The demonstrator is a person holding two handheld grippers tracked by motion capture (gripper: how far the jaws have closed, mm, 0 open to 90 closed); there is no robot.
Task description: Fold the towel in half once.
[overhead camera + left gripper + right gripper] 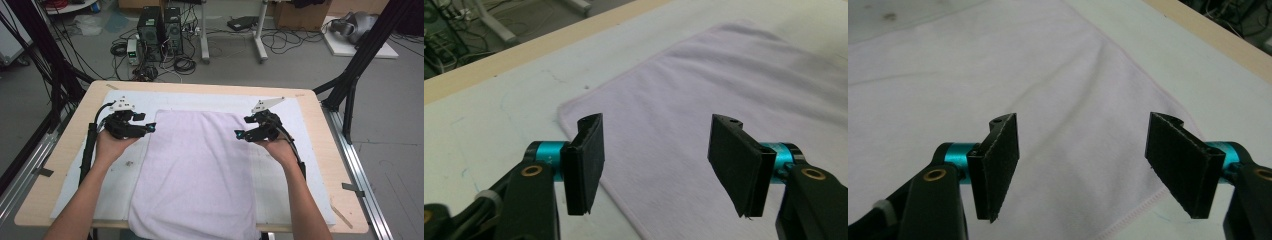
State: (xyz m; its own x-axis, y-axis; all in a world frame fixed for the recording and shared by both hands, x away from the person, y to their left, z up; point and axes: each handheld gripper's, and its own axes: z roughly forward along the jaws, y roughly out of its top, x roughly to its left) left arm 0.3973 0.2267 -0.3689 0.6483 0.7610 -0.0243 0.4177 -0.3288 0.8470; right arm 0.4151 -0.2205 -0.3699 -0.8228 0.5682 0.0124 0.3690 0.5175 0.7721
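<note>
A pale lilac towel (195, 170) lies flat on a white mat (305, 175), its near end hanging over the table's front edge. My left gripper (150, 128) hovers at the towel's far left corner. In the left gripper view its jaws (659, 165) stand open, straddling the towel's side edge (734, 90) with nothing pressed between them. My right gripper (239, 134) hovers at the far right corner. In the right gripper view it (1088, 165) is open above the towel (998, 75), with one pad (1180, 165) over the hemmed edge.
The mat covers a light wooden table (60, 165). Beyond the far edge, computer towers (160, 32) and loose cables sit on the floor. Black frame poles (365, 55) rise at both sides, and a metal rail (360, 170) runs along the right.
</note>
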